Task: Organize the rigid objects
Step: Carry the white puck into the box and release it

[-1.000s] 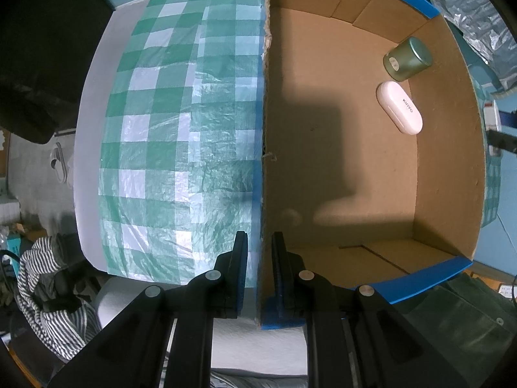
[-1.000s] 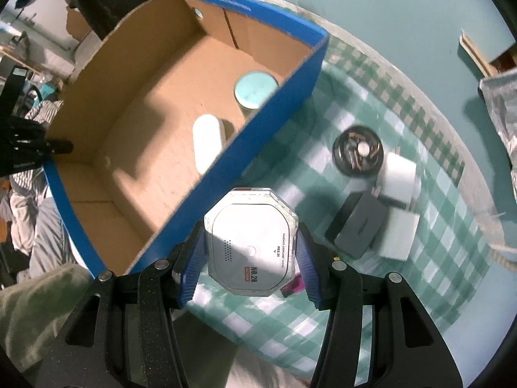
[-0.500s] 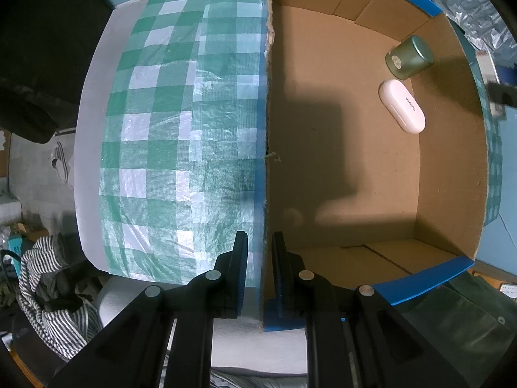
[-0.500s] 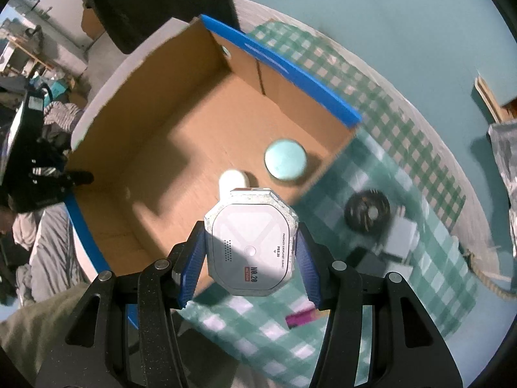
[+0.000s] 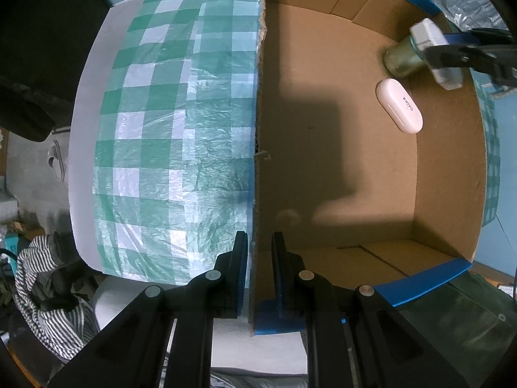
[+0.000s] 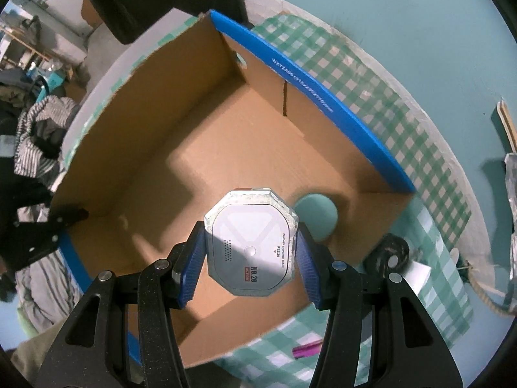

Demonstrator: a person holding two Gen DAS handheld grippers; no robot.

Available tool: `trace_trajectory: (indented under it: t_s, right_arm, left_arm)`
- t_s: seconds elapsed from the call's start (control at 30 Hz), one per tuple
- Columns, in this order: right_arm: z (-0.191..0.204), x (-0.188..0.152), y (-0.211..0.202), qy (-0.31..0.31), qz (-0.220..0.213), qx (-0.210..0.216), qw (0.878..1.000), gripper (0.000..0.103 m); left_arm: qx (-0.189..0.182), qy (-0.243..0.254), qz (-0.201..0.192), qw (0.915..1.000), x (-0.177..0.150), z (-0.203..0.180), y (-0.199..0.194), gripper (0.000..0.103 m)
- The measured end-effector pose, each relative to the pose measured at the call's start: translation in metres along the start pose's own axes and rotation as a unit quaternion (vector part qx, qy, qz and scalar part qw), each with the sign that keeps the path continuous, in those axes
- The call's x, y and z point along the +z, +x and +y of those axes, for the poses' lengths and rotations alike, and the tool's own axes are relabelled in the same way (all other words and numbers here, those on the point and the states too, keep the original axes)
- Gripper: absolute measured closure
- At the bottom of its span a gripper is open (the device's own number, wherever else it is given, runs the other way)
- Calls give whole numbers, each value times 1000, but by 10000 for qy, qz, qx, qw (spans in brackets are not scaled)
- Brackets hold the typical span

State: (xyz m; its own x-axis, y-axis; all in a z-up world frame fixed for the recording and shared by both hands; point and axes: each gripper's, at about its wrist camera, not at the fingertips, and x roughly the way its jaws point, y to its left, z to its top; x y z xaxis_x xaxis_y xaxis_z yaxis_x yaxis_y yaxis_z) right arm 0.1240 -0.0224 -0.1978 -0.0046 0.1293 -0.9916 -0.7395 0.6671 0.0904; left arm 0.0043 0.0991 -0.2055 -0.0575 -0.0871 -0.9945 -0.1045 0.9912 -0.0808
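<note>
My right gripper [image 6: 250, 253] is shut on a grey octagonal device [image 6: 250, 242] and holds it above the inside of the cardboard box [image 6: 226, 135]. The device also shows in the left wrist view [image 5: 434, 53], at the box's far right edge. My left gripper [image 5: 260, 271] is shut on the box's near-left wall [image 5: 257, 194]. Inside the box lie a white oval case [image 5: 399, 105] and a green round jar [image 5: 399, 59], also seen in the right wrist view [image 6: 318, 215]. The white case is hidden behind the device in the right wrist view.
The box stands on a green checked tablecloth [image 5: 168, 123]. Outside the box on the cloth are a black round spool [image 6: 389, 253], a white block [image 6: 418, 273] and a small pink object [image 6: 307, 350]. Striped clothing [image 5: 42, 287] lies below the table edge.
My right gripper has carried the grey device from outside the box's blue wall to over the box interior. The left gripper has kept its hold on the box wall.
</note>
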Motion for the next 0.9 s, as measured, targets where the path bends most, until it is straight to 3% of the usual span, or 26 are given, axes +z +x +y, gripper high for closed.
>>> trace_trajectory:
  t_s: [0.23,0.9]
  right_arm:
    - [0,13,25,157,223,-10,9996,50]
    - [-4,28,30,431,136,-178,9988,50]
  left_arm:
    - [4,14,22,10000,0,2,0,88]
    - [4,50,11,10000,0,2,1,88]
